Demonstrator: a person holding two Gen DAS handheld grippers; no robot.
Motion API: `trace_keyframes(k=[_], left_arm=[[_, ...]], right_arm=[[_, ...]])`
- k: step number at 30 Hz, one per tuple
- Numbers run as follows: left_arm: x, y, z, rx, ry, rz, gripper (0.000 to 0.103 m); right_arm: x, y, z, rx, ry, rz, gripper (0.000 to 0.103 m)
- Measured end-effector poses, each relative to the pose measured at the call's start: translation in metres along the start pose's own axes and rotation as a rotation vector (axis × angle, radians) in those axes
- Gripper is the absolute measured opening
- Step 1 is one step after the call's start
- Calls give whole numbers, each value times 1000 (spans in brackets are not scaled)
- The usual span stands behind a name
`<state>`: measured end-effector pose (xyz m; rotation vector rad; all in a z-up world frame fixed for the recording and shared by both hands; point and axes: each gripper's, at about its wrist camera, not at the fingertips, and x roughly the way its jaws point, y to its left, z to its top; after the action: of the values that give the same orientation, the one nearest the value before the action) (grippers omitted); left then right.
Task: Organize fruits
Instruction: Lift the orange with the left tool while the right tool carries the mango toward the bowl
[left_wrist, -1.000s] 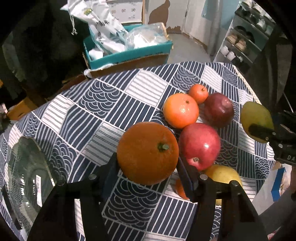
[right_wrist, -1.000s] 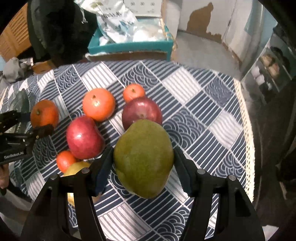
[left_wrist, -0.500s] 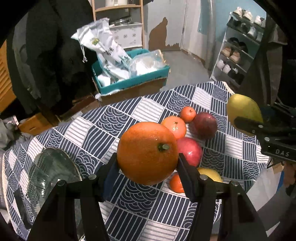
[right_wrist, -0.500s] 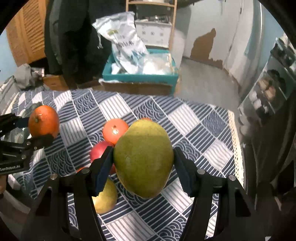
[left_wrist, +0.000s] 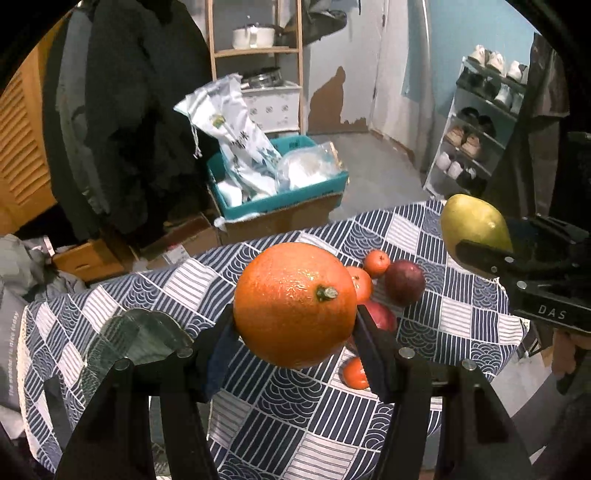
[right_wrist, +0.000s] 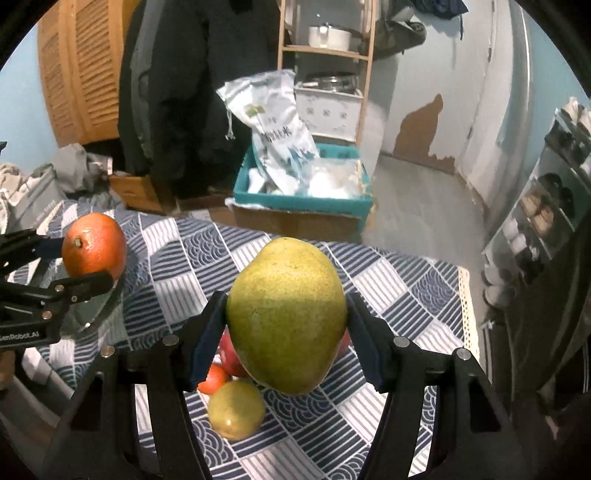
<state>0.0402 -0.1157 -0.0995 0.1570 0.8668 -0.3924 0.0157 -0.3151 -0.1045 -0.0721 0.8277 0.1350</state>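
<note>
The orange (left_wrist: 295, 304) sits clamped between the two fingers of the left hand-held gripper (left_wrist: 293, 325), raised clear above the worktop (left_wrist: 177, 280), its skin bright and pebbled with the green stem stub turned toward the camera. The mango (right_wrist: 287, 317) is pinched the same way in the right hand-held gripper (right_wrist: 286, 332), also held in the air (yellow-green, finely speckled, narrower end down). Seen from the left wrist, the mango hangs off to the right, well apart from the orange. Below them on the blue-and-white patterned cloth lie the other fruits in a loose cluster: a small tangerine (left_wrist: 376, 263) just beside a dark red plum (left_wrist: 404, 282), a red apple (left_wrist: 382, 318) partly hidden behind the orange, another small orange fruit (left_wrist: 354, 373) near the cloth's front, and a yellow-green pear (right_wrist: 236, 409). A glass plate (left_wrist: 129, 343) rests on the worktop's left side, under the left gripper's finger.
</note>
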Motion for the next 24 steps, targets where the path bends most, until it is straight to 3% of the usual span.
trace_keyframes(k=[9, 24], left_arm=[[-31, 13, 6, -21, -68, 6, 63], [-60, 48, -1, -91, -110, 37, 63]], right_arm=[[-18, 12, 17, -10, -60, 24, 65], [-31, 50, 43, -32, -121, 108, 65]])
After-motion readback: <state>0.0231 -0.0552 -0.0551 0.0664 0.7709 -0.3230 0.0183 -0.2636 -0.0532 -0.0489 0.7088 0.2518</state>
